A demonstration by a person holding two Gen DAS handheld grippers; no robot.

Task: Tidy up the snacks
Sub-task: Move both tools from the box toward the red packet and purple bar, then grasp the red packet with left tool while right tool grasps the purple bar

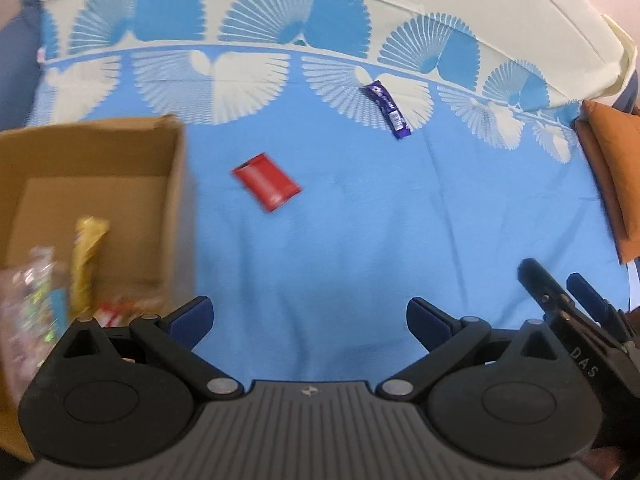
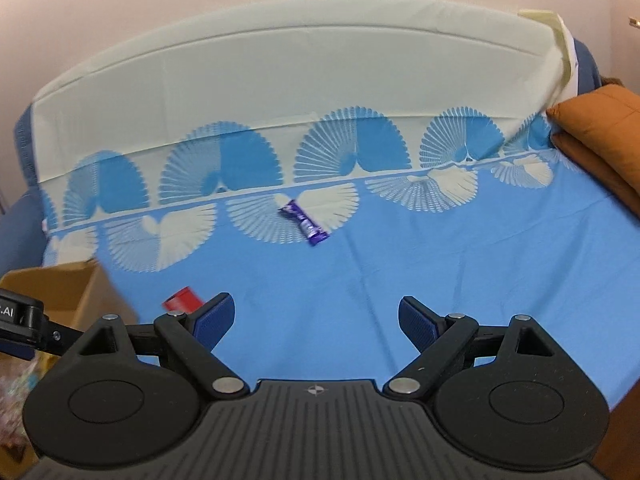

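A red snack packet lies on the blue cloth, ahead and left of my open, empty left gripper. A purple snack bar lies farther back to the right. An open cardboard box at the left holds a gold packet and a shiny clear packet. In the right wrist view, my right gripper is open and empty over the cloth. The purple bar is ahead of it. The red packet peeks out behind the left finger. The box corner shows at the left.
An orange cushion lies at the right edge of the cloth; it also shows in the right wrist view. The right gripper shows at the lower right of the left wrist view. The cloth's cream border runs along the back.
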